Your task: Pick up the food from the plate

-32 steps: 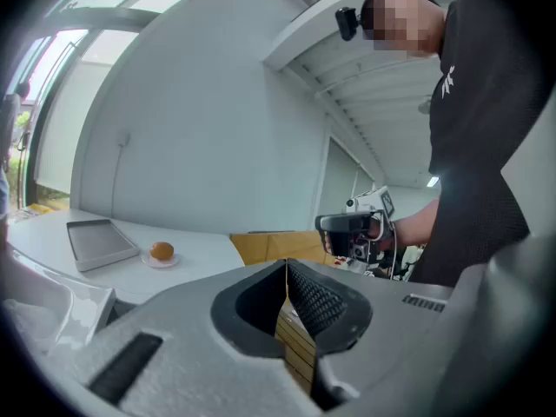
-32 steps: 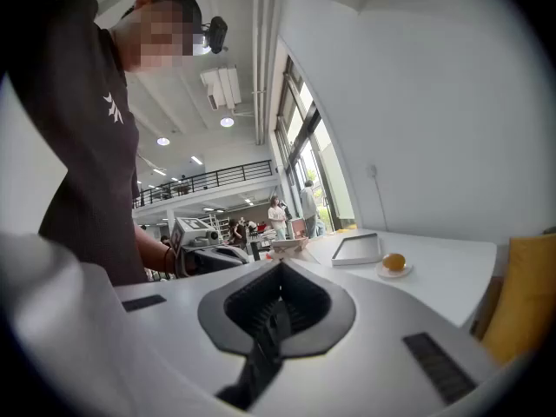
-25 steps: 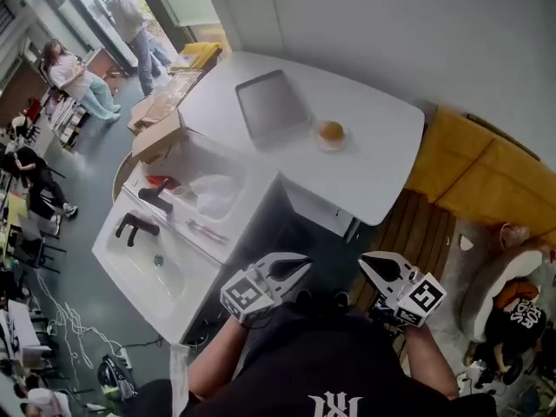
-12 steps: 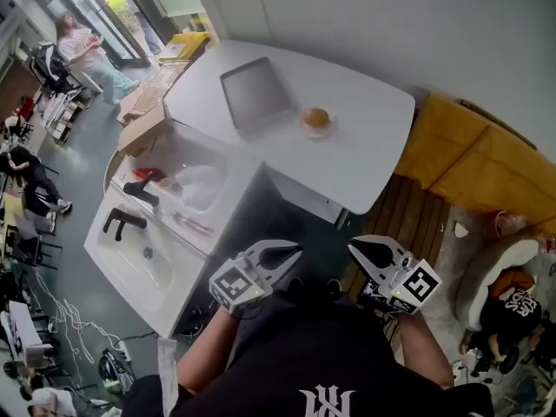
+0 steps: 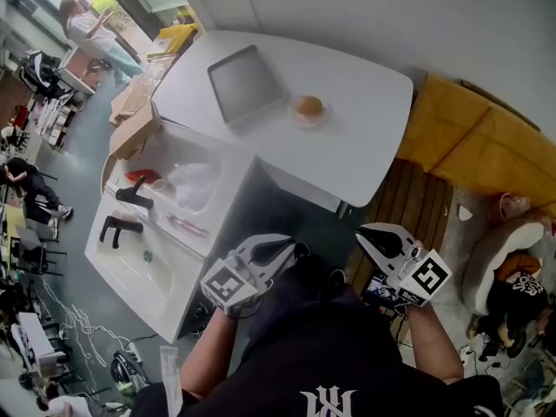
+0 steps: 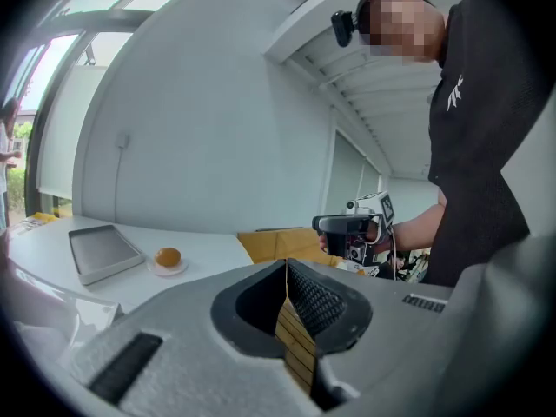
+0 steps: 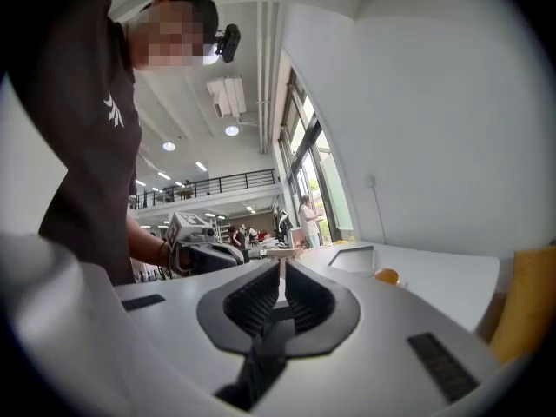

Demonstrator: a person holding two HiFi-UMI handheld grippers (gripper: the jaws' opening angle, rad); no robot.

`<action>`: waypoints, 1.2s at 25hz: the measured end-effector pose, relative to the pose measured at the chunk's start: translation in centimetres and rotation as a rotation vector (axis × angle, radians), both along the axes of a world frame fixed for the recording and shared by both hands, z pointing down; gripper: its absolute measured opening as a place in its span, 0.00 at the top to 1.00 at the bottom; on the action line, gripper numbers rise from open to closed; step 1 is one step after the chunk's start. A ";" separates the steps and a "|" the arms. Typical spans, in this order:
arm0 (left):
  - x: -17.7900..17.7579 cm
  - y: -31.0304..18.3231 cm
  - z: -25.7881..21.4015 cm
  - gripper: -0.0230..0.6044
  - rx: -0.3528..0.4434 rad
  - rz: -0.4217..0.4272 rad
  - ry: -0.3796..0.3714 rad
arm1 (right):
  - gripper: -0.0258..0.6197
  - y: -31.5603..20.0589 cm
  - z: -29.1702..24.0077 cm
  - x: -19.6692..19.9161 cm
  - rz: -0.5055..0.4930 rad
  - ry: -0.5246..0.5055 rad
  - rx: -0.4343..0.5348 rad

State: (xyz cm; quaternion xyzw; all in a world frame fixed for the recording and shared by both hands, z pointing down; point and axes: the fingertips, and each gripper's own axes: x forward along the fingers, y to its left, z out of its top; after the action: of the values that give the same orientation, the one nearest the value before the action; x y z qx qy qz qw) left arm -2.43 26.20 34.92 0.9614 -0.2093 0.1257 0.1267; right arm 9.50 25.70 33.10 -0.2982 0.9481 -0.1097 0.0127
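**Left gripper (image 5: 289,249) and right gripper (image 5: 368,234) clenched on nothing, short of the rounded white table (image 5: 365,150)**

Nearest: both grippers are held close to the person's dark shirt (image 5: 330,363), off the near edge of the table and well apart from it. They sit side by side, tips aimed toward the table.

- Left gripper view: the two ribbed pads meet in a closed seam, with nothing between them.
- Right gripper view: the same, jaws pressed together and empty.

Left of the table's near corner: a white sink counter (image 5: 148,272) with a black tap (image 5: 116,228). An open brown cardboard box (image 5: 132,134) stands beyond the counter, against the table's left edge.

On the table, about mid-top: a round orange-brown food item (image 5: 308,105) sits on a small white plate (image 5: 322,118). It may be a bun or a pastry; it is too small here to say which. Neither gripper touches it.

Just left of the plate, also on the table: a flat grey rectangular metal tray (image 5: 246,83), apart from the plate.

Right of the table: a mustard-yellow cushioned seat (image 5: 473,159).

Beyond the table's far left corner: a standing person (image 5: 82,26) near bright glazing.
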 end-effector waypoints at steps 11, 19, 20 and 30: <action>-0.9 -12.0 0.4 0.95 -0.042 0.017 0.138 | 0.95 -10.7 1.4 -3.0 0.024 0.091 -0.041; -2.4 -19.0 0.1 0.95 -0.057 0.055 0.181 | 0.95 -19.4 0.9 -6.2 0.039 0.145 -0.052; -2.7 -19.5 0.0 0.95 -0.056 0.057 0.184 | 0.95 -20.2 0.6 -6.5 0.040 0.151 -0.043; -3.4 -25.3 -0.2 0.95 -0.035 0.007 0.171 | 0.95 -26.0 -0.9 -8.1 -0.058 0.120 -0.001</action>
State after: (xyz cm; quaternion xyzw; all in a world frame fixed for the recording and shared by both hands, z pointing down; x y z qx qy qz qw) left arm -5.78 0.95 34.72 0.9670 -0.1923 0.0471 0.1603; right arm 1.35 -0.31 32.20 -0.2766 0.9553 -0.0924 -0.0477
